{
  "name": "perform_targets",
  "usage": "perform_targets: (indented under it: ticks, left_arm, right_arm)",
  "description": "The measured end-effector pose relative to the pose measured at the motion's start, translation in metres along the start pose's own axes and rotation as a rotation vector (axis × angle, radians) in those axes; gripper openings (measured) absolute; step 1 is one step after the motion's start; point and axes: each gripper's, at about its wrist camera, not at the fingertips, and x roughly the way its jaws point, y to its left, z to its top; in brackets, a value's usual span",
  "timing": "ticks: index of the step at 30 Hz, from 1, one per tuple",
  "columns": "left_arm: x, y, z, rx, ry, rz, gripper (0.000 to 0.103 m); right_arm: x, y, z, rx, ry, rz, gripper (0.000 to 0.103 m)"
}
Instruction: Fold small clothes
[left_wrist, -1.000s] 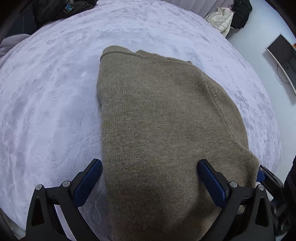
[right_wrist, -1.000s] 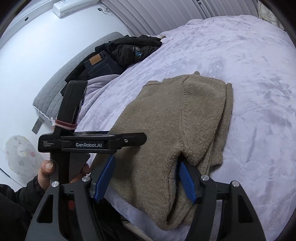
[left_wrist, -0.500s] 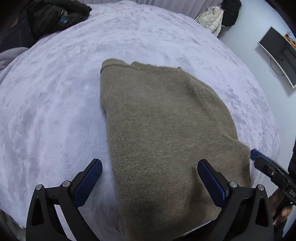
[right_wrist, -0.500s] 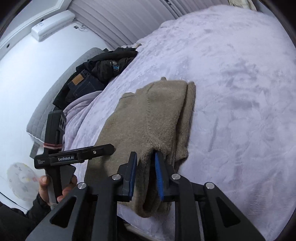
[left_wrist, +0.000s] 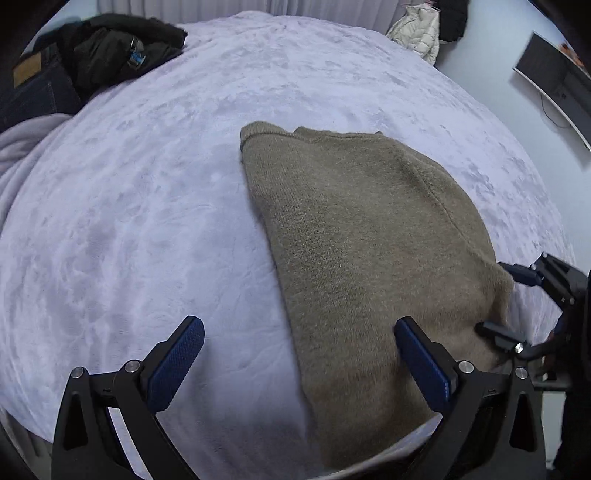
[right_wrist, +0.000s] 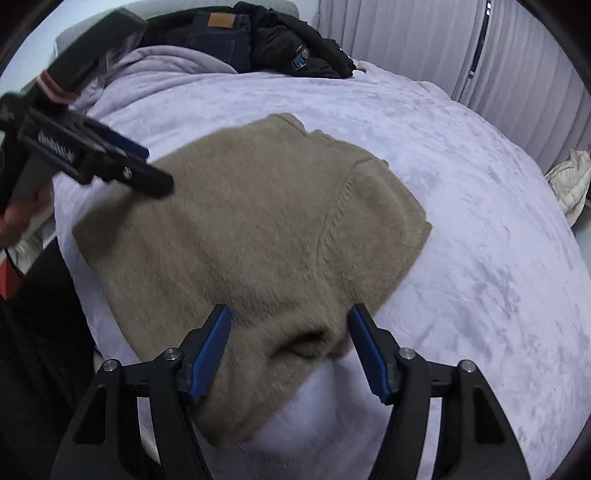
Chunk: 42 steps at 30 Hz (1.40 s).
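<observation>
An olive-brown knitted sweater (left_wrist: 354, 236) lies folded on the lilac bed blanket (left_wrist: 140, 229). My left gripper (left_wrist: 301, 350) hovers open above its near end, and the sweater's left edge runs between the fingers without touching either pad. The right gripper (right_wrist: 291, 332) has its jaws opening; a bunched fold of the sweater (right_wrist: 258, 229) lies between the blue pads, which do not press on it. Each gripper shows in the other's view: the right gripper (left_wrist: 532, 280) at the sweater's right corner, the left gripper (right_wrist: 110, 162) blurred at upper left.
Dark clothes (left_wrist: 110, 51) and jeans (right_wrist: 218, 40) are piled at the head of the bed beside a lilac duvet (right_wrist: 159, 66). A white puffer jacket (left_wrist: 417, 33) lies beyond the bed. A monitor (left_wrist: 554, 77) hangs on the right wall. The blanket's near edge (left_wrist: 369, 469) runs just under the grippers.
The right gripper closed on the sweater's near fold, then opened and rolled, leaving the fold bunched. The left gripper drew back and up, so the sweater looks smaller.
</observation>
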Motion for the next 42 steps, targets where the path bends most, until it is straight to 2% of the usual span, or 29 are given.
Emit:
perform_targets:
  ticks: [2,4,6,9,11,12,13,14,15,16,18,19,21,24,26,29,30,32,35,37,38,40,42]
  left_arm:
    - [-0.015,-0.008,-0.009,0.092,-0.031,0.000,0.103]
    - [-0.021,-0.028,-0.014,0.196,-0.027,-0.029,0.103]
    - [-0.022,-0.048,-0.023,0.326,-0.016,-0.043,0.103]
    - [-0.026,-0.058,-0.040,0.436,-0.007,-0.095,0.103]
    - [-0.026,-0.061,-0.046,0.451,-0.007,-0.157,0.103]
    - [-0.022,-0.060,-0.045,0.442,-0.001,-0.160,0.103]
    - [-0.016,-0.058,-0.042,0.426,0.003,-0.130,0.103]
    - [-0.006,-0.053,-0.037,0.396,0.015,-0.054,0.103]
    - [0.004,-0.042,-0.032,0.348,0.042,-0.001,0.103]
    - [0.012,-0.023,-0.028,0.270,0.082,-0.019,0.103]
    - [0.026,0.020,-0.025,0.053,0.154,-0.183,0.103]
    - [0.029,0.032,-0.027,-0.003,0.170,-0.226,0.103]
    - [0.019,0.025,-0.032,0.039,0.143,-0.182,0.103]
    - [-0.002,0.001,-0.032,0.146,0.105,-0.118,0.103]
    - [-0.018,-0.012,-0.025,0.191,0.059,-0.105,0.103]
    - [-0.030,-0.031,-0.003,0.227,-0.023,-0.047,0.103]
    - [-0.027,-0.034,0.007,0.220,-0.043,-0.013,0.103]
    - [-0.011,-0.037,0.027,0.174,-0.043,0.055,0.103]
    - [0.017,-0.033,0.044,0.090,-0.012,0.179,0.103]
    - [0.035,-0.035,0.047,0.070,0.022,0.192,0.103]
    - [0.039,-0.035,0.047,0.066,0.030,0.189,0.103]
    - [0.037,-0.038,0.046,0.075,0.018,0.203,0.103]
    - [0.027,-0.043,0.045,0.089,0.003,0.230,0.103]
  right_arm:
    - [-0.020,-0.004,-0.009,0.015,0.005,-0.007,0.069]
    - [-0.046,0.006,-0.010,-0.047,-0.043,-0.041,0.070]
    - [-0.062,0.029,-0.005,-0.164,-0.087,-0.052,0.070]
    - [-0.068,0.077,-0.003,-0.401,-0.135,-0.049,0.070]
    - [-0.057,0.104,-0.009,-0.542,-0.116,-0.065,0.070]
    - [-0.048,0.112,-0.012,-0.597,-0.093,-0.082,0.070]
    - [-0.037,0.118,-0.015,-0.644,-0.067,-0.113,0.068]
    - [-0.027,0.120,-0.017,-0.674,-0.041,-0.147,0.067]
    - [-0.016,0.119,-0.017,-0.693,-0.009,-0.182,0.058]
    - [-0.008,0.113,-0.019,-0.695,0.032,-0.204,0.047]
    - [-0.010,0.092,-0.024,-0.635,0.067,-0.196,0.046]
    - [-0.016,0.080,-0.026,-0.582,0.069,-0.179,0.046]
    - [-0.030,0.063,-0.030,-0.497,0.076,-0.137,0.046]
    - [-0.046,0.050,-0.042,-0.458,0.126,-0.117,0.049]
    - [-0.067,0.044,-0.038,-0.420,0.080,-0.057,0.052]
    - [-0.094,0.037,-0.016,-0.330,-0.067,0.014,0.070]
    - [-0.096,0.037,-0.009,-0.305,-0.107,0.027,0.075]
    - [-0.087,0.037,0.008,-0.265,-0.145,0.036,0.076]
    - [-0.046,0.034,0.027,-0.218,-0.078,-0.022,0.076]
    - [-0.019,0.028,0.032,-0.168,-0.006,-0.033,0.076]
    - [-0.008,0.023,0.030,-0.121,0.031,-0.006,0.075]
    - [-0.001,0.014,0.025,-0.055,0.045,0.025,0.077]
    - [-0.011,0.013,0.026,-0.044,0.046,0.010,0.077]
